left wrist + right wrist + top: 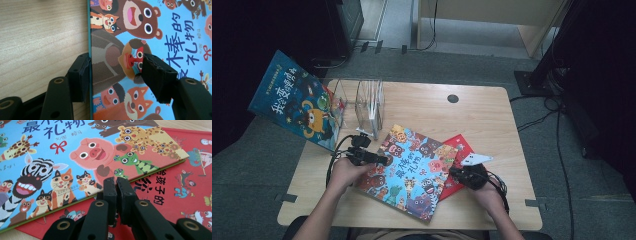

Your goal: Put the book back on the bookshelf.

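Observation:
A colourful animal picture book lies flat at the middle of the wooden table, partly covering a red book. My left gripper is at that book's left edge. In the left gripper view the left gripper is open: one jaw is against the book's edge on the table, the other over the cover. My right gripper is at the book's right side. In the right gripper view the right gripper is shut with nothing visible between the jaws. Its tips are at the animal book's lower edge, above the red book.
A clear acrylic book rack stands at the table's back left. A blue picture book leans beside it, past the table's left edge. A dark round hole sits near the back edge. Cables run over the floor at the right.

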A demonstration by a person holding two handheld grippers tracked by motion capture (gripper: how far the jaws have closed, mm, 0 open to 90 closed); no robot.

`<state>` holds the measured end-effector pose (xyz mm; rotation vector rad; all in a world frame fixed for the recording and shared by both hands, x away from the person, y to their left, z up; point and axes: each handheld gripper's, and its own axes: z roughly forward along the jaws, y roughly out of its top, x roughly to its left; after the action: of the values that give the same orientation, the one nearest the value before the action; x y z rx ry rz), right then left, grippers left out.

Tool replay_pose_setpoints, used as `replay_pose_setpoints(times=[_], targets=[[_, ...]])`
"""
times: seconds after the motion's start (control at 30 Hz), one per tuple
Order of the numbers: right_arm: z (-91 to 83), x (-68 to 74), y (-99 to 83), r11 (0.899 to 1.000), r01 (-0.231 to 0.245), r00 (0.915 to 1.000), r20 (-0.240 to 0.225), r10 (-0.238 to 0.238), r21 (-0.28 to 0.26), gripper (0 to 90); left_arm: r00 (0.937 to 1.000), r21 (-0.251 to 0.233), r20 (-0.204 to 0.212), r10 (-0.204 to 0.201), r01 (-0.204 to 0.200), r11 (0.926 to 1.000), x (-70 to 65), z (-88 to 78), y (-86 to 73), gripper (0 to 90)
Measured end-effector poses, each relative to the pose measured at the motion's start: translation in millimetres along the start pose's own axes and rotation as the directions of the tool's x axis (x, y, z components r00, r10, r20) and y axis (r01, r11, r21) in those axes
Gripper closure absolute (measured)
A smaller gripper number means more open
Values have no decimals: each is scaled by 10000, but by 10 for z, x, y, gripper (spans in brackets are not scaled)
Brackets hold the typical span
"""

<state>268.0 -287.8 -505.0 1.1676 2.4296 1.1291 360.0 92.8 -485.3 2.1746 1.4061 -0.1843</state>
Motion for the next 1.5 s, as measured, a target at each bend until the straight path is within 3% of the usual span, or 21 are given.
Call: replay_pose_setpoints(times=[0.2,0.43,0.6,0.7,0.8,0.93,1.1,1.17,1.2,1.23,1.27,1.4,1.5], targets=[[3,-16,-5,10000,-76,9999,-96,76,-45,899,9998,554,-175,-90,100,9984,-29,-40,34,451],[3,-42,-7,9996,-276,9992,-274,274,-42,900,9997,330,206,-102,95,9994,-28,-229,56,537],[5,-59,-13,9990,-432,9984,-364,429,-77,900,9990,359,444,-33,17,9994,-81,-376,108,542],[7,-63,-13,9987,-496,9981,-382,492,-100,900,9955,250,922,-222,200,9995,-88,-479,149,542],[16,-85,-15,9981,-577,9977,-375,569,-204,900,9867,20,1555,-465,468,9989,-99,-595,201,542],[29,-102,-11,9973,-672,9972,-354,662,-282,900,9814,42,1839,-554,555,9984,-178,-705,298,531],[33,-114,-9,9967,-753,9965,-387,740,-315,900,9822,403,1791,-571,507,9979,-260,-731,401,513],[34,-117,-8,9966,-755,9965,-393,742,-322,900,9693,491,2330,-786,690,9964,-263,-727,424,512],[36,-118,-7,9965,-762,9965,-382,749,-329,900,9583,540,2715,-890,772,9956,-263,-724,434,513],[38,-117,-6,9964,-782,9963,-382,769,-337,900,9535,513,2886,-869,752,9958,-278,-727,443,513],[40,-117,-5,9964,-774,9964,-374,761,-345,900,9549,538,2857,-806,680,9962,-303,-734,457,513],[44,-114,-2,9968,-722,9970,-322,711,-354,897,9730,734,2228,-607,453,9963,-402,-741,538,498],[51,-114,1,9967,-713,9971,-282,703,-392,896,9724,687,2245,-631,488,9964,-448,-754,598,500]])
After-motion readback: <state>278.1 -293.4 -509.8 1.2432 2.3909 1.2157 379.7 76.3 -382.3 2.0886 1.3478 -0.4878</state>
